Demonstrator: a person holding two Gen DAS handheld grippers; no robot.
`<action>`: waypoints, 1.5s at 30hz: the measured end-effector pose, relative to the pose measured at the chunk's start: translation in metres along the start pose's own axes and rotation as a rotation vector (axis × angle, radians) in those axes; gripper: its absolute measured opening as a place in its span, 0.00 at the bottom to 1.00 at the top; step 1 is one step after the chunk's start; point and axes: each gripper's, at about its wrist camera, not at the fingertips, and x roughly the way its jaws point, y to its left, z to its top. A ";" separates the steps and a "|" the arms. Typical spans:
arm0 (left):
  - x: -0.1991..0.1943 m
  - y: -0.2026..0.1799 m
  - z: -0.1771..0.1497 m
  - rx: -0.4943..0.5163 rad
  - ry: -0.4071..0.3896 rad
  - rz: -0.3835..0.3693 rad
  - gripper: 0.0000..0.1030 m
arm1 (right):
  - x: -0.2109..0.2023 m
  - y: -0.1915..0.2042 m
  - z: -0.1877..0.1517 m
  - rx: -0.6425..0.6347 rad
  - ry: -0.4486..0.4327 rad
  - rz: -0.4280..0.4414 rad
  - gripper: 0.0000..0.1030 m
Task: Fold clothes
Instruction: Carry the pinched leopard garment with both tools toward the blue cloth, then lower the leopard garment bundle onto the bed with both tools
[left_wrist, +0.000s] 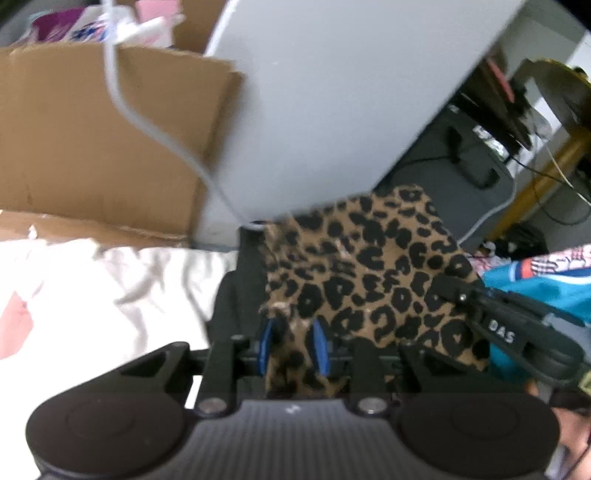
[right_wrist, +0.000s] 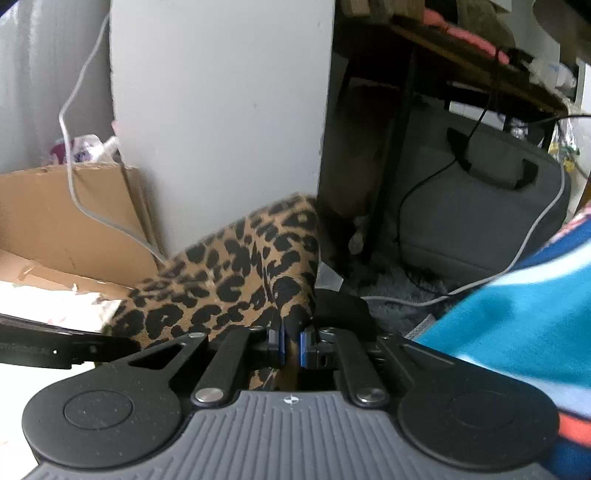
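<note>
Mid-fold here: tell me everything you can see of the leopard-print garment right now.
The leopard-print garment is soft tan fabric with black spots and looks like a thin knit. It is held up off the surface, stretched between both tongs. The left tongs have a bunched edge between their blue pads; the right tongs pinch another edge. Between them it hangs with creases and one seam-like fold. Behind it are a grey wall and a cardboard box. What kind of garment it is cannot be told.
</note>
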 end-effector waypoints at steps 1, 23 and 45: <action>-0.002 0.003 -0.002 0.000 0.004 0.004 0.25 | 0.007 0.002 0.000 -0.023 0.006 -0.008 0.06; -0.024 -0.032 -0.021 0.134 -0.043 -0.042 0.17 | -0.038 0.020 -0.055 -0.073 -0.107 -0.037 0.31; 0.000 -0.037 -0.047 0.253 0.061 0.108 0.19 | -0.042 -0.007 -0.146 0.100 0.003 -0.034 0.30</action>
